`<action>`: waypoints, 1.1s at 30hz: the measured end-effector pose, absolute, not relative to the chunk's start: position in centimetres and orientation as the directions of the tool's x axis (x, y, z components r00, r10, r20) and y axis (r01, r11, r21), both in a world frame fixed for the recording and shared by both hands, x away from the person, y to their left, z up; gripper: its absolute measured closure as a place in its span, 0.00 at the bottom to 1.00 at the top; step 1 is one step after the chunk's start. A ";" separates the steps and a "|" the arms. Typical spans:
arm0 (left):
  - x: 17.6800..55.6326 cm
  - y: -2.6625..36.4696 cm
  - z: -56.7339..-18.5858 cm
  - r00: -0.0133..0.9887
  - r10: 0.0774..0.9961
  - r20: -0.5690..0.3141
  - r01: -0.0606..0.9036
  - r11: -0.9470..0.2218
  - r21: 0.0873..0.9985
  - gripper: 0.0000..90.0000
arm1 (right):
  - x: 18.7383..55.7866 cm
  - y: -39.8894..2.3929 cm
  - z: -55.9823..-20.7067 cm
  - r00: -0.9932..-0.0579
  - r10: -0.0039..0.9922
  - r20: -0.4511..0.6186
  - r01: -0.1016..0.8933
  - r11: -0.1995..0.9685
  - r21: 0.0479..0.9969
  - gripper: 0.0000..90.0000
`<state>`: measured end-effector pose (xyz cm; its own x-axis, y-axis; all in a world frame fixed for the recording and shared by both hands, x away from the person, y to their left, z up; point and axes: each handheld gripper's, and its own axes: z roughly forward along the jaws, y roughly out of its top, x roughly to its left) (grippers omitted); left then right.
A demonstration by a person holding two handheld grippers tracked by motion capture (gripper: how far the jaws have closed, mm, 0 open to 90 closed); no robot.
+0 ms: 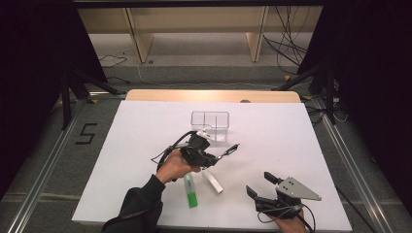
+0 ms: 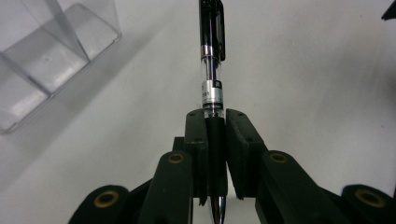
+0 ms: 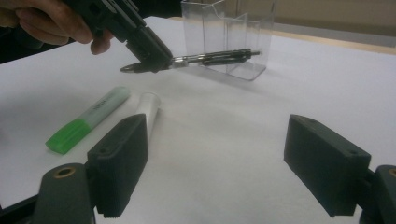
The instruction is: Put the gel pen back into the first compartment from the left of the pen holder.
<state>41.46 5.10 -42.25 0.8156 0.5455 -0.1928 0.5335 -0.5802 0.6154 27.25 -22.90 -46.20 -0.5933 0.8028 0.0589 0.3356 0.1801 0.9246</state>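
My left gripper (image 1: 217,156) (image 2: 216,122) (image 3: 152,59) is shut on a black-and-clear pen (image 1: 228,150) (image 2: 211,70) (image 3: 212,57), gripping its black grip end and holding it level above the white table, just in front of the clear plastic divided box (image 1: 210,125) (image 2: 44,60) (image 3: 229,35). The pen's clip end points toward the box side. My right gripper (image 1: 257,185) (image 3: 217,163) rests near the table's front right, jaws wide open with nothing between them.
A green highlighter (image 1: 190,191) (image 3: 88,119) and a white marker (image 1: 213,181) (image 3: 148,108) lie on the white sheet (image 1: 145,141) beside the left hand (image 1: 174,167). Table front edge lies close to the right gripper.
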 end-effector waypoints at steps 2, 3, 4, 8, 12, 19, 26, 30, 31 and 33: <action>41.4 5.8 -42.3 0.818 0.541 -0.196 0.534 -0.587 0.608 0.88 | 27.2 -22.6 -46.0 -0.595 0.803 0.042 0.320 0.189 0.928 0.25; 41.3 6.1 -42.3 0.819 0.540 -0.196 0.534 -0.590 0.606 0.88 | 27.2 -22.5 -45.9 -0.598 0.801 0.036 0.316 0.193 0.929 0.25; 41.1 6.4 -42.3 0.823 0.532 -0.201 0.531 -0.594 0.604 0.88 | 27.2 -22.4 -45.8 -0.601 0.799 0.035 0.313 0.194 0.930 0.25; 40.2 7.3 -42.2 0.840 0.504 -0.199 0.517 -0.634 0.576 0.88 | 26.7 -21.1 -45.3 -0.643 0.765 -0.043 0.266 0.276 0.924 0.25; 39.3 7.2 -41.8 0.858 0.473 -0.198 0.494 -0.659 0.567 0.88 | 26.2 -19.4 -45.1 -0.681 0.723 -0.115 0.223 0.354 0.908 0.26; 37.7 6.6 -41.4 0.889 0.419 -0.186 0.447 -0.700 0.556 0.88 | 26.2 -17.3 -45.1 -0.694 0.678 -0.241 0.150 0.464 0.873 0.28; 36.5 6.0 -41.6 0.911 0.370 -0.181 0.408 -0.749 0.522 0.88 | 26.0 -15.2 -45.1 -0.686 0.604 -0.405 0.038 0.585 0.810 0.29; 35.9 5.7 -41.4 0.920 0.352 -0.172 0.389 -0.764 0.515 0.88 | 25.8 -14.0 -45.4 -0.666 0.546 -0.509 -0.029 0.663 0.748 0.32; 35.8 5.7 -41.3 0.920 0.353 -0.168 0.387 -0.767 0.512 0.88 | 25.6 -13.5 -45.7 -0.660 0.524 -0.539 -0.044 0.689 0.724 0.33; 35.7 5.7 -41.2 0.924 0.347 -0.164 0.380 -0.775 0.505 0.88 | 25.4 -12.9 -46.1 -0.651 0.491 -0.579 -0.071 0.720 0.690 0.35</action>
